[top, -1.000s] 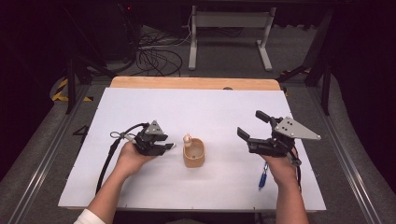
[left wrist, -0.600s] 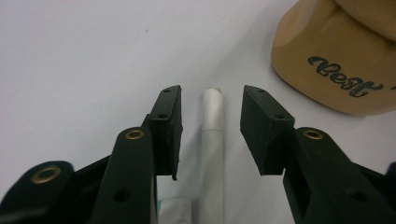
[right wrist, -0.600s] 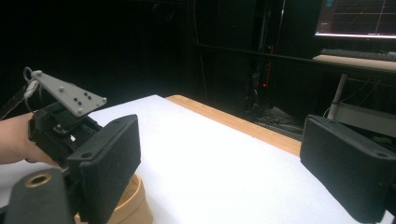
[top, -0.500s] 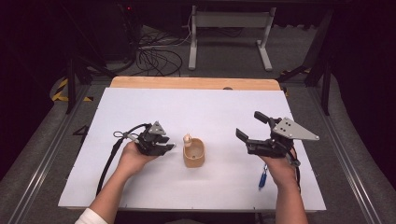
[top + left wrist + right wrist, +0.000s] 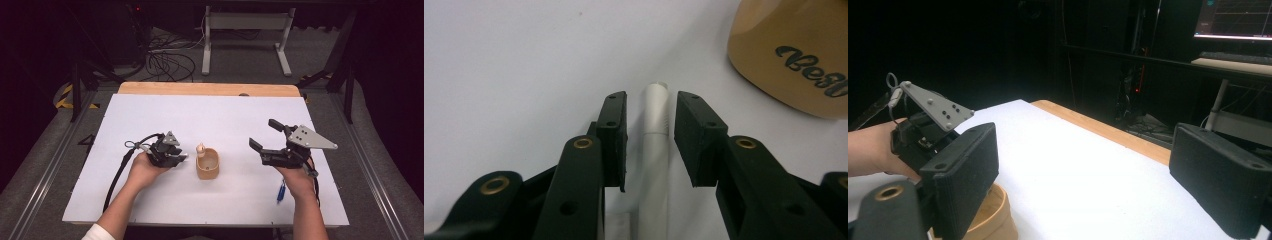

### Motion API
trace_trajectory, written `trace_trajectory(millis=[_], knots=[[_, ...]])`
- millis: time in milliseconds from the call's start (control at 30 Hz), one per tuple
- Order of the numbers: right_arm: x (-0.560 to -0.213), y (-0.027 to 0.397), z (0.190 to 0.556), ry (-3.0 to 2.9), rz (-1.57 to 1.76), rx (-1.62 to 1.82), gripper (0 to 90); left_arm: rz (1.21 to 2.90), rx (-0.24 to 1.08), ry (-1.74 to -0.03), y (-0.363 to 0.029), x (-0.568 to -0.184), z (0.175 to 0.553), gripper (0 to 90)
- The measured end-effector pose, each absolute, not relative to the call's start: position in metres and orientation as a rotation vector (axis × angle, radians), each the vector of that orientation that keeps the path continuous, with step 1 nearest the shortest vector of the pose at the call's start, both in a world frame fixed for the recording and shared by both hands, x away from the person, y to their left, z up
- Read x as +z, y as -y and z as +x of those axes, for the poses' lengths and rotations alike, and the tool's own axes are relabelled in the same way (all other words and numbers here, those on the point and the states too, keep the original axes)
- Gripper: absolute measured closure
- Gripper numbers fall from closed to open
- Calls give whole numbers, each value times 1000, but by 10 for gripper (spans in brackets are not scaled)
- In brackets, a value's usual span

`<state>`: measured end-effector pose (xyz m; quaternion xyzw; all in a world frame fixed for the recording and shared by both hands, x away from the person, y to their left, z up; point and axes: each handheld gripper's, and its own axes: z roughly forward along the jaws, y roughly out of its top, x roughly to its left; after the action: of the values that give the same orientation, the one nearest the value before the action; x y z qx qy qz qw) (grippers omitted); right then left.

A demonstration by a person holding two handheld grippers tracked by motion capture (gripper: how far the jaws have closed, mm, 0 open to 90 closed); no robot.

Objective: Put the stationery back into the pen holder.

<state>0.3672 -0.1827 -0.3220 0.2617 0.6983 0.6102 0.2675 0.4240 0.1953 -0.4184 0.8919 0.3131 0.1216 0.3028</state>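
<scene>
A tan cup [image 5: 209,165] with dark lettering [image 5: 819,80] stands mid-table, and a small pale thing [image 5: 200,148] pokes up at its far left rim. Just left of the cup my left gripper [image 5: 182,158] lies low on the white table. A white pen [image 5: 654,175] lies lengthwise between its jaws [image 5: 651,125]. The jaws have just been closing, and a thin gap still shows on each side of the pen. My right gripper [image 5: 263,133] hovers right of the cup, jaws wide open [image 5: 1083,185] with nothing between them.
A blue pen [image 5: 281,191] lies on the table beside the right wrist. The white sheet [image 5: 210,115] ends at a wooden strip [image 5: 205,89] at the far edge. Cables and a metal stand sit on the floor beyond. The left gripper's cable [image 5: 117,172] trails toward the front.
The left gripper's jaws have drawn closer together around the white pen. The right gripper has stayed where it was, still wide.
</scene>
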Motion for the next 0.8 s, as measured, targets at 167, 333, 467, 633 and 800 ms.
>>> trace_trajectory(millis=[167, 333, 467, 633, 800], knots=[[-321, 184, 367, -1877, 712, 1645, 132, 2375, 317, -831, -194, -421, 426, 673], [-322, 183, 367, -1884, 709, 1645, 132, 2372, 312, -834, -193, -422, 425, 692], [-322, 183, 367, -1883, 706, 1648, 132, 2368, 297, -837, -194, -422, 425, 716], [-323, 183, 368, -1887, 712, 1644, 132, 2361, 285, -849, -194, -422, 426, 729], [-323, 181, 368, -1894, 708, 1643, 132, 2363, 279, -852, -193, -422, 425, 757]])
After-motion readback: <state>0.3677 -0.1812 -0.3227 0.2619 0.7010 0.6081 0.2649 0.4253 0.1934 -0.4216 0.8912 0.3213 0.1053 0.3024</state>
